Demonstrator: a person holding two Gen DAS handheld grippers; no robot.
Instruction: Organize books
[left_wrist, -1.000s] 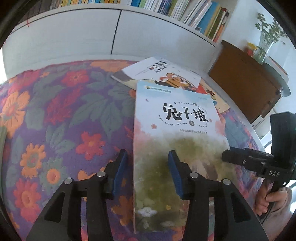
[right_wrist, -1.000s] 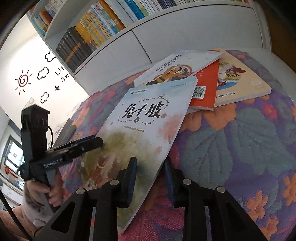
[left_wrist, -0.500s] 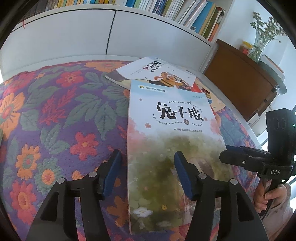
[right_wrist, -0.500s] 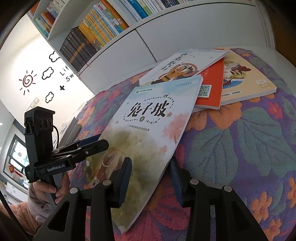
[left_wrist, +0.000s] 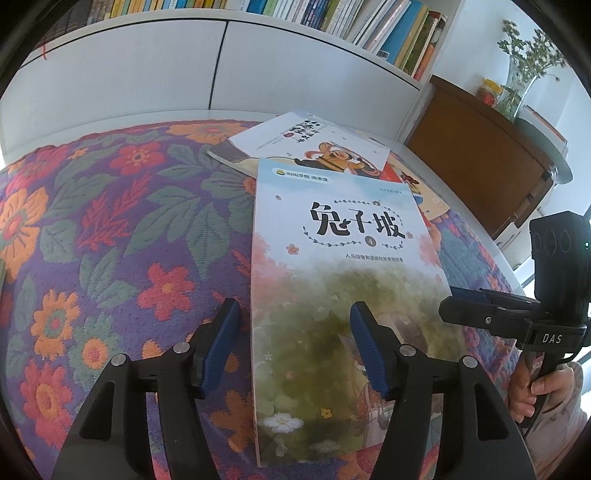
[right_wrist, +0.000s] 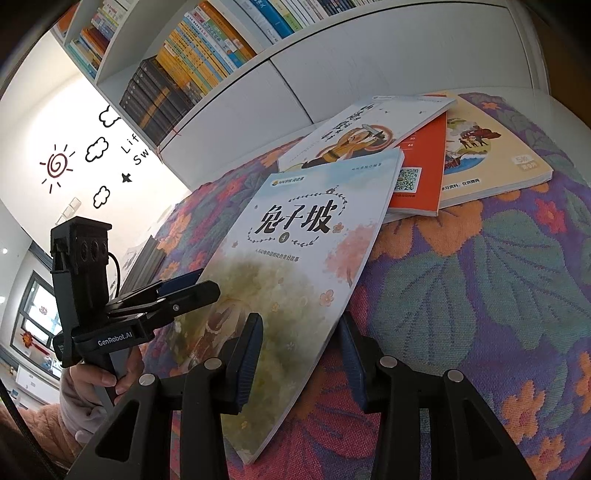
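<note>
A thin paperback book (left_wrist: 343, 280), with a glossy cover that looks light, bendy and likely slippery, lies flat on a flowered tablecloth (left_wrist: 110, 229), its far end overlapping other books (right_wrist: 424, 147); a long edge seems the best place to grip it. The left gripper (left_wrist: 295, 343), whose jaws have just been opening, straddles the book's left edge without pinching. The right gripper (right_wrist: 301, 354) straddles the right edge, fingers moderately spread, holding nothing.

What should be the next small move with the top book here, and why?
Probably pull both grippers back from the pale book. The left gripper and right gripper straddle its near edges with open jaws that have just been opening, and the book lies flat, overlapping the other books.
</note>
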